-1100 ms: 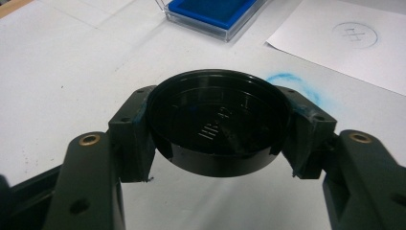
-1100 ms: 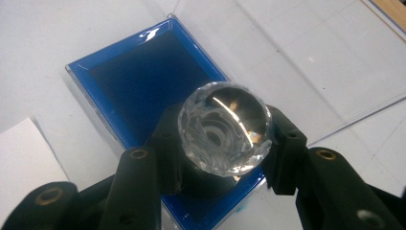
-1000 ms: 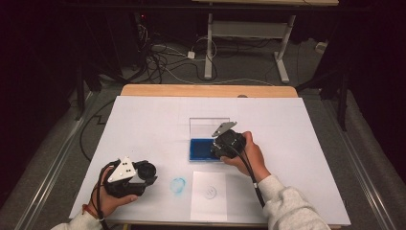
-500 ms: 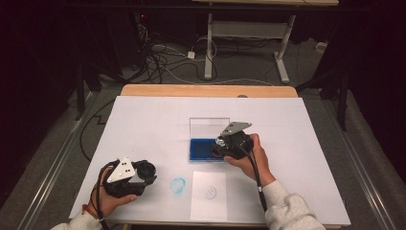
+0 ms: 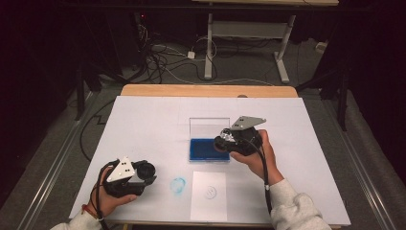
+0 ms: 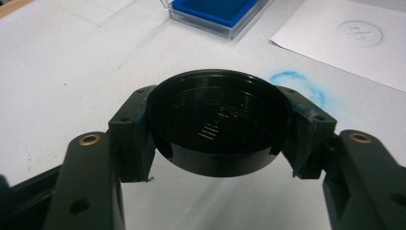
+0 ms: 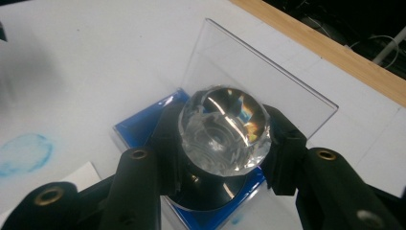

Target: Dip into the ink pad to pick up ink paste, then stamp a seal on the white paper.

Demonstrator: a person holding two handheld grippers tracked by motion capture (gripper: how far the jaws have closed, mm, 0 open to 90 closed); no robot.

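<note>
My right gripper (image 5: 226,142) is shut on a stamp with a clear faceted knob (image 7: 224,129). The stamp's dark round base hangs over the right end of the blue ink pad (image 5: 207,149) (image 7: 139,127); I cannot tell whether it touches. The pad's clear lid (image 5: 205,126) (image 7: 253,72) stands upright behind it. My left gripper (image 5: 146,172) (image 6: 220,132), at the near left of the table, is shut on a round black cap (image 6: 220,122), hollow side up. A white paper (image 5: 208,195) (image 6: 344,38) with a small drawn circle lies near the front edge.
A blue ink smudge (image 5: 178,186) (image 6: 298,84) (image 7: 24,153) marks the white table cover (image 5: 143,124) between my left gripper and the paper. The wooden table edge (image 5: 206,91) runs along the back. Beyond it are cables and desk legs on the floor.
My right gripper has shifted a little to the right and up with the stamp, still over the ink pad. The left gripper and its cap have stayed put.
</note>
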